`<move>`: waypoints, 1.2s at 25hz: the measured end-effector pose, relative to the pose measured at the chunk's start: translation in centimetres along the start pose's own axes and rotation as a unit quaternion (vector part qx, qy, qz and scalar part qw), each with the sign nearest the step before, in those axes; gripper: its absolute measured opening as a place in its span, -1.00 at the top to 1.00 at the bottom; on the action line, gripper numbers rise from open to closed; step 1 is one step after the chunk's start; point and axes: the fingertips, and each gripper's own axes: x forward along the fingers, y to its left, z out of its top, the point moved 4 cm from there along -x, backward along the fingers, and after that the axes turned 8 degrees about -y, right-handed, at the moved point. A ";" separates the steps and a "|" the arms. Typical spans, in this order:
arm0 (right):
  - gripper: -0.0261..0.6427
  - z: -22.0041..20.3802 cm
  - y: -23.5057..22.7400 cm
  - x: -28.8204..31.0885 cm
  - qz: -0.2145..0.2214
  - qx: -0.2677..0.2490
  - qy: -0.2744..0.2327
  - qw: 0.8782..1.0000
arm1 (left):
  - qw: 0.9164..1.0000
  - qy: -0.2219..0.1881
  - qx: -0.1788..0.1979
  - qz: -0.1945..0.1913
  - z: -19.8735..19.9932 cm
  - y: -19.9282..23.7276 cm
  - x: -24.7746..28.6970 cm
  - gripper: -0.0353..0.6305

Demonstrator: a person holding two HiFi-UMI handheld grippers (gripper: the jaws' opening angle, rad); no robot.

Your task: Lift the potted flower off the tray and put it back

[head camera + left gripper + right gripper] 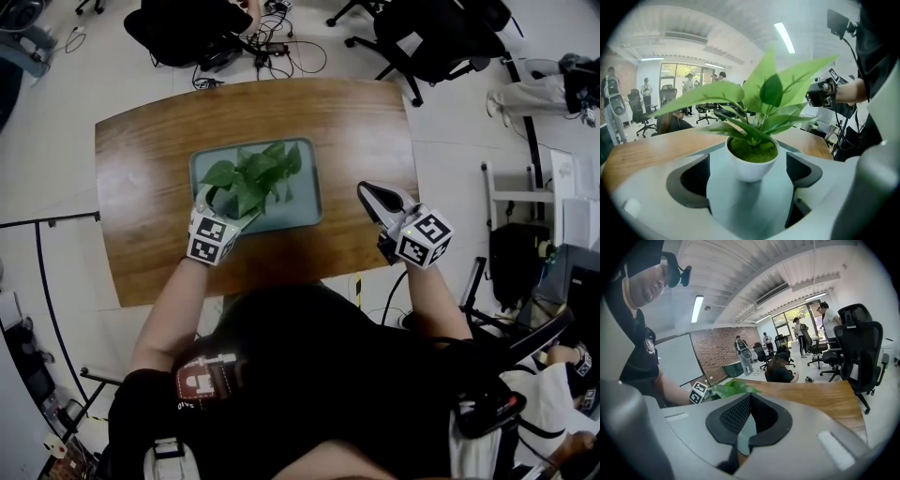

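Observation:
The potted flower (253,178), green leaves in a small white pot (740,165), stands on the grey-green tray (307,204) in the middle of the wooden table (150,159). My left gripper (217,208) reaches in over the tray's near left corner. Its jaws stand open on either side of the pot, and the dark pads (696,174) are clear of it with tray (750,208) showing in the gaps. My right gripper (367,192) hovers just right of the tray, shut with nothing in it (749,397). From there the leaves (729,389) show to its left.
Black office chairs (431,37) and floor cables (272,52) lie beyond the table's far edge. A white stand (525,197) and dark gear are on the right. People stand and sit in the background (780,369). The table's near edge is at my body.

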 end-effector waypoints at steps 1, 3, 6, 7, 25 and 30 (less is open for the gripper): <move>0.88 0.1 0.3 0.0 0.002 -0.001 0.000 1.000 | 1.000 0.000 -0.003 0.001 -0.1 0.0 -1.1 -0.58; 0.88 0.4 0.8 0.2 0.004 -0.003 -0.001 1.000 | 1.000 -0.001 -0.012 0.007 -0.1 0.0 -3.9 -0.58; 0.88 1.4 1.9 0.4 0.010 -0.004 -0.008 1.000 | 0.999 -0.013 -0.033 0.036 0.9 0.9 -9.3 -0.58; 0.88 2.0 2.3 0.6 0.012 -0.007 -0.011 1.000 | 0.998 -0.023 -0.043 0.050 1.6 1.6 -11.1 -0.58; 0.89 10.8 3.0 0.5 0.016 0.034 -0.105 0.994 | 0.958 -0.233 -0.155 0.062 18.8 2.9 -22.3 0.89; 0.89 11.2 2.6 0.4 0.010 0.022 -0.097 0.995 | 0.962 -0.223 -0.149 0.053 19.5 2.0 -21.3 0.89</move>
